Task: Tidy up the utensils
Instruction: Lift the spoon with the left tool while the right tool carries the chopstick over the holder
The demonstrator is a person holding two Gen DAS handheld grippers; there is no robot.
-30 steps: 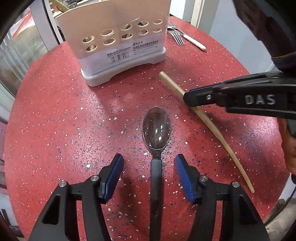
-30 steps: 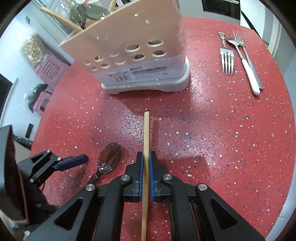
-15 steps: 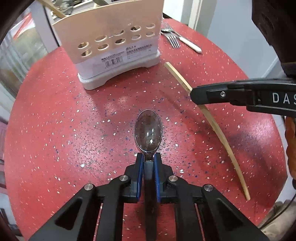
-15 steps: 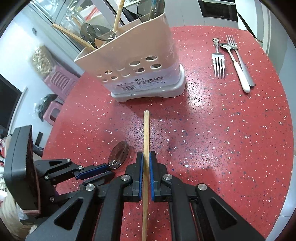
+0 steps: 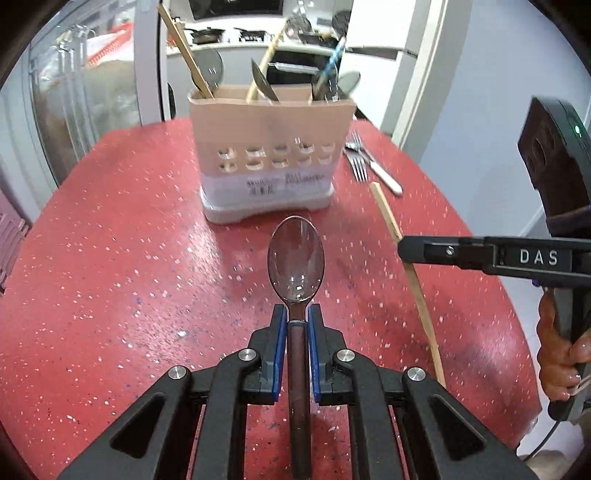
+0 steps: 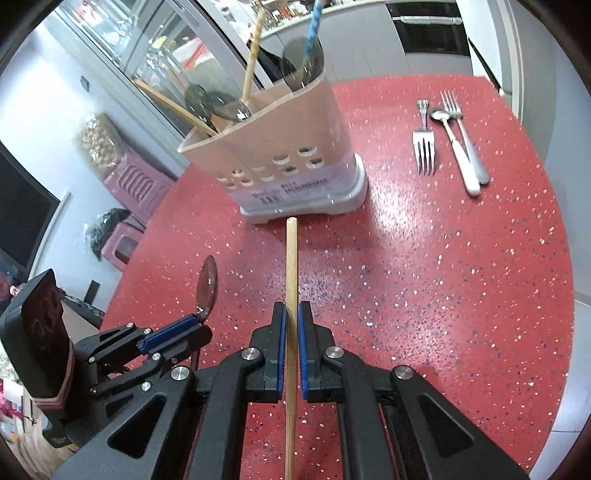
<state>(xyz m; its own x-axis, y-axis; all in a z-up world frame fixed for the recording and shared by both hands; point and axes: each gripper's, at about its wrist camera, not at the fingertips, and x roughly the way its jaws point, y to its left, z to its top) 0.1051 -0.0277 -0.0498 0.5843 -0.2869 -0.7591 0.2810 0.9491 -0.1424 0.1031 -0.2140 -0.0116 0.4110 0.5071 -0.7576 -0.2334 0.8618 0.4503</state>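
Lifting both utensils now: my left tool (image 5: 296, 325) is clamping the spoon (image 5: 296, 258), which was lying on the desk (image 5: 110, 258) a second ago (right tool (image 6: 291, 325) pinching the chopstick (image 6: 291, 266)), heading toward the holder (image 5: 269, 155).

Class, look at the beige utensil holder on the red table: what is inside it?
Inside the utensil holder, wooden chopsticks, dark spoons and a blue-patterned handle stick out above the rim. Their lower ends and the compartment dividers are hidden by its wall.
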